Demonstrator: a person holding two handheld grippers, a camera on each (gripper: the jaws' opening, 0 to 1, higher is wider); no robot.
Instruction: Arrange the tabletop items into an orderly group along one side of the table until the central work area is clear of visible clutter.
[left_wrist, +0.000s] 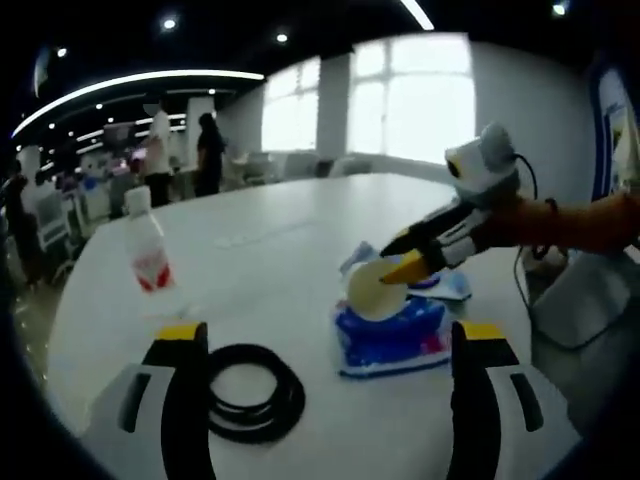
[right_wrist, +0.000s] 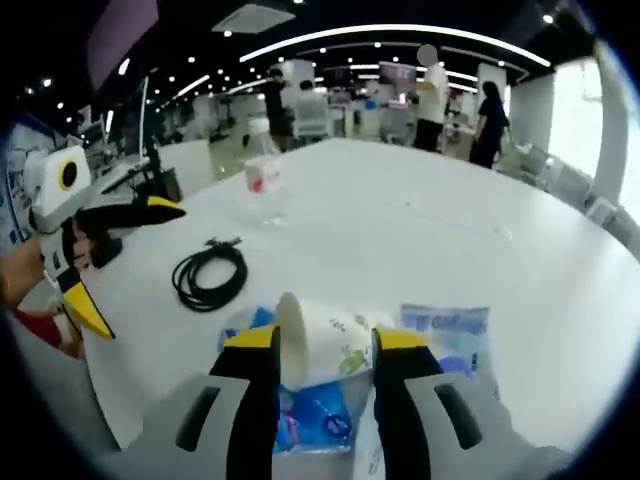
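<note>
right gripper (right_wrist: 325, 350) clamped on paper cup (right_wrist: 320, 345) | left gripper (left_wrist: 328, 345) jaws apart | right gripper view: cable (right_wrist: 208, 275) plug end

A large white round-edged table (left_wrist: 300, 215) spreads across an open office. Bright tall windows (left_wrist: 410, 100) stand at the far right beyond pale chairs (left_wrist: 270, 165). Curved white light strips (right_wrist: 400, 35) and small round spotlights (left_wrist: 169, 22) cross the dark ceiling. People (right_wrist: 435, 95) stand far off among desks.
</note>
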